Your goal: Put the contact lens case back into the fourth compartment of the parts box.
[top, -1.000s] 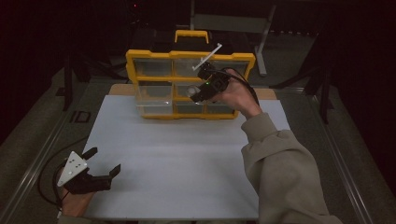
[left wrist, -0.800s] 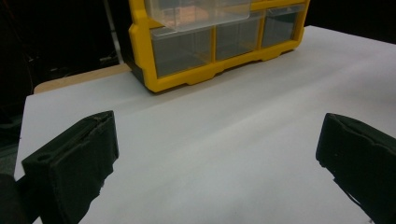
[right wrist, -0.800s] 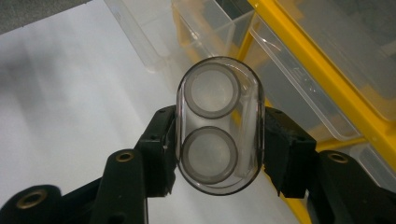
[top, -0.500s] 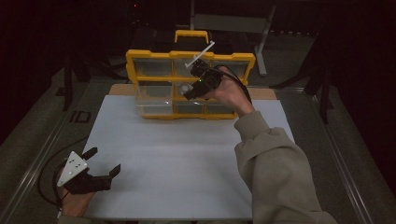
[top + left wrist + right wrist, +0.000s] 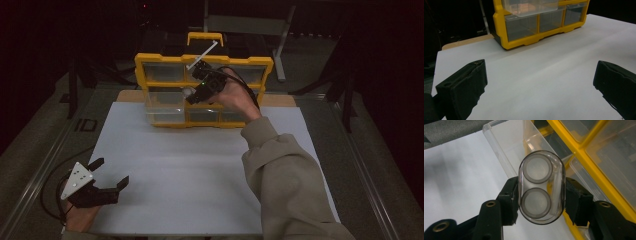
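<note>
A white table top (image 5: 200,175) carried everything, with a strip of brown board showing along its far edge. At the middle of that far edge stood a yellow organizer (image 5: 145,62) of clear drawers, its handle on top. One clear drawer (image 5: 162,102) on its left side was pulled out toward the person; in the right gripper view this drawer (image 5: 506,147) lay just beyond the jaws, over the white surface.

The right gripper (image 5: 192,96) was held up in front of the organizer, above the pulled-out drawer, on an arm in a tan sleeve (image 5: 290,180). Its jaws were closed on a small clear case (image 5: 541,186), one pad pressed on each long side; the case showed two round grey-rimmed wells, one above the other.

The left gripper (image 5: 107,172) rested near the table top's near left corner, well apart from the organizer. Its jaws stood wide with only bare white surface between them.
</note>
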